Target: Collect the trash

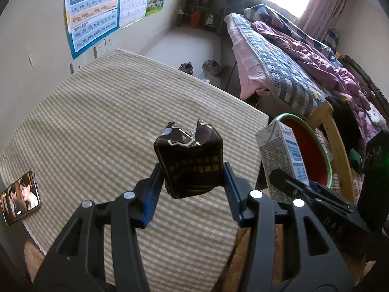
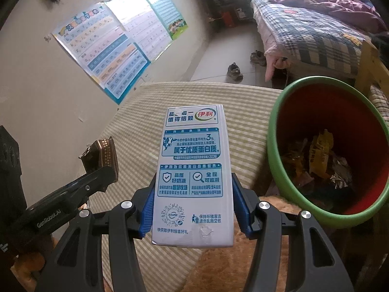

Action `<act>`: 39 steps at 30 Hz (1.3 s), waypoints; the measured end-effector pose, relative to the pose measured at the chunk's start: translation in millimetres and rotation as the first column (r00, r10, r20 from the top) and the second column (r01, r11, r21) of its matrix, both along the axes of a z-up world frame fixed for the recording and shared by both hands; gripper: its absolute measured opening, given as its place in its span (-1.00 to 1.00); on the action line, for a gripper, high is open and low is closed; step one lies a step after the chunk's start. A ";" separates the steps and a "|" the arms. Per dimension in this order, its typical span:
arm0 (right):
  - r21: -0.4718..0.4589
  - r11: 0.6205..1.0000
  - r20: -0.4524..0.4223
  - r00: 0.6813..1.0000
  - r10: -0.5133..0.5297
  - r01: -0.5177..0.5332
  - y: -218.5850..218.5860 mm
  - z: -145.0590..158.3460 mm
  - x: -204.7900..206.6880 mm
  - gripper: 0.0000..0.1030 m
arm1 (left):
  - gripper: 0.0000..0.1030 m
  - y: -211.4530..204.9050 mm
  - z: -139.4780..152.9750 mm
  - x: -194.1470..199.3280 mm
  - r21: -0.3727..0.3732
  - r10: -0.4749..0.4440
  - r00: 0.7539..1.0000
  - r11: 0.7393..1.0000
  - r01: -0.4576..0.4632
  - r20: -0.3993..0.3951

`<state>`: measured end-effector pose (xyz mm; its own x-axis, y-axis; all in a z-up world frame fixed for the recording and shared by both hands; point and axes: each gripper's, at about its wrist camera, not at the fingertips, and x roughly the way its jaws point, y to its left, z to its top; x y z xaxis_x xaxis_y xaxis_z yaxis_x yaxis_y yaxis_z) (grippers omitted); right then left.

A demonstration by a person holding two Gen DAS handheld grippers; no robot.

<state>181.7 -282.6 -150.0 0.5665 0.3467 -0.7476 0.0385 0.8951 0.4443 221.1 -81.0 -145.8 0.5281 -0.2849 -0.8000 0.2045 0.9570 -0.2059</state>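
Aloft over table [image 1: 85, 112]: left gripper [image 1: 193, 182] pinches torn, crumpled pack [image 1: 189, 160] — light, soft; right gripper [image 2: 193, 202] clamps carton [image 2: 193, 170] at flat sides — stiff, probably empty; bin [image 2: 282, 146] near.

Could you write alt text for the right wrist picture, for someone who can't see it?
A hand-held gripper clamps a white milk carton above a striped cloth; a red bin with a green rim, holding wrappers, stands at right. At left, another gripper holds a crumpled dark packet.
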 end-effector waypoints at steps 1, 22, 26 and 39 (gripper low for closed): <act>0.002 1.000 -0.001 1.000 -0.004 0.004 -2.0 -0.9 -1.1 0.03 | -0.10 -1.1 -0.2 0.1 -0.001 -0.003 1.000 1.000 0.003 -0.001; -0.091 0.935 -0.018 0.939 -0.344 0.342 -151.5 -10.6 -18.5 0.04 | -0.10 -163.1 3.7 22.5 -0.110 -0.321 0.947 0.942 0.316 -0.026; -0.107 0.923 -0.026 0.927 -0.375 0.370 -162.8 -13.8 -16.8 0.33 | 0.52 -182.5 12.9 23.8 -0.101 -0.344 0.939 0.934 0.344 0.021; -0.146 0.945 0.259 0.933 -0.249 0.292 -98.4 31.0 -24.5 0.66 | 0.89 -83.5 66.9 -14.3 0.058 -0.116 0.907 0.993 0.101 0.405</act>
